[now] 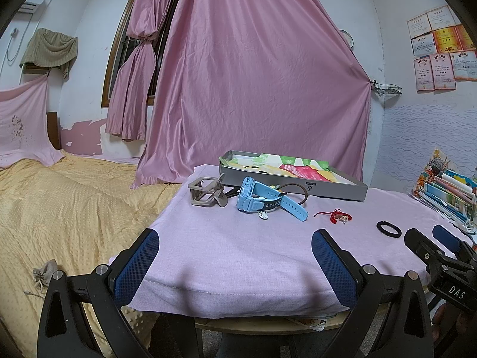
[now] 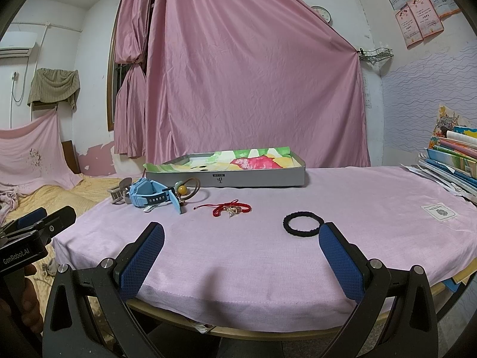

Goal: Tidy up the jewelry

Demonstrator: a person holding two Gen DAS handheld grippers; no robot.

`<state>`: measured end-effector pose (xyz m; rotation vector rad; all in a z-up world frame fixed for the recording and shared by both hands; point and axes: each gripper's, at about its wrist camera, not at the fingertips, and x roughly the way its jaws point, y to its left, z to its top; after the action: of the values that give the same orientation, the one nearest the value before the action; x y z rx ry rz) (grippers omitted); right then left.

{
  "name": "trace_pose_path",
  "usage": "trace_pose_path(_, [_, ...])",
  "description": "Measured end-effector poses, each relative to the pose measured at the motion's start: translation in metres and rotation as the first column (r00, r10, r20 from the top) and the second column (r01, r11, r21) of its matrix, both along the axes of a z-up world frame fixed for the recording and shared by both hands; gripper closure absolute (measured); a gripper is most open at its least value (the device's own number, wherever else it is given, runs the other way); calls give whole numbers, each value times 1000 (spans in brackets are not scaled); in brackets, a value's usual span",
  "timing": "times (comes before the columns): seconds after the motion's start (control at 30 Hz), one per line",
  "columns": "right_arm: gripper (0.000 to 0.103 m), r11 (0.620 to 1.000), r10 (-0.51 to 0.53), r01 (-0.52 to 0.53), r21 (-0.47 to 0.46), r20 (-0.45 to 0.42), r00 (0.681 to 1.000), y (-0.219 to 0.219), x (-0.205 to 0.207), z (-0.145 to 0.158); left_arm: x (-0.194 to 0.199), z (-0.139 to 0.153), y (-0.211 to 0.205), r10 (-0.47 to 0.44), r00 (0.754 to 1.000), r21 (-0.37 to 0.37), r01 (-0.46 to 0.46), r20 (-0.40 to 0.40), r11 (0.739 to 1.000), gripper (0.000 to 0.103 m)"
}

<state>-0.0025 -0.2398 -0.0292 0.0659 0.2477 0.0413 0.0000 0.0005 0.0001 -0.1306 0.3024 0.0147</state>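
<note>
Pink cloth [image 2: 268,253] covers my work table; I take the grey tray [image 2: 226,176] at its far side as the landmark for all entries, listed left to right.

1. Beige hair claw [image 1: 205,192], in front of the tray's left end, at the cloth's left margin.
2. Blue watch [image 1: 259,200], just right of the claw, lying over a brown hair tie with beads [image 2: 187,188]. They touch and overlap.
3. Red cord bracelet [image 2: 229,208], nearer me than the tray's middle, apart from the watch.
4. Black hair tie [image 2: 301,223], in front of the tray's right end, nearest my right tool.

Left gripper [image 1: 235,256]: jaws spread wide, holding nothing, low over the near cloth edge; the claw and watch lie well ahead, roughly between its fingers' lines.
Right gripper [image 2: 241,253]: jaws likewise wide apart and empty; the black tie sits just beside its right finger's tip, the bracelet ahead and centred.

Risks, as I judge them: lifting the watch may drag the tangled brown tie along; pinching a thin cord or tie flat on fabric may catch the cloth and shift everything.
</note>
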Motion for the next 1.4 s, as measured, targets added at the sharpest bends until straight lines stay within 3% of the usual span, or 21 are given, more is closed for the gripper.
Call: trace_pose_path(1.4, [1, 1000, 1, -1, 0, -4, 1000, -1, -3, 1, 2, -4, 0, 0, 1000, -1, 0, -1, 1000, 0])
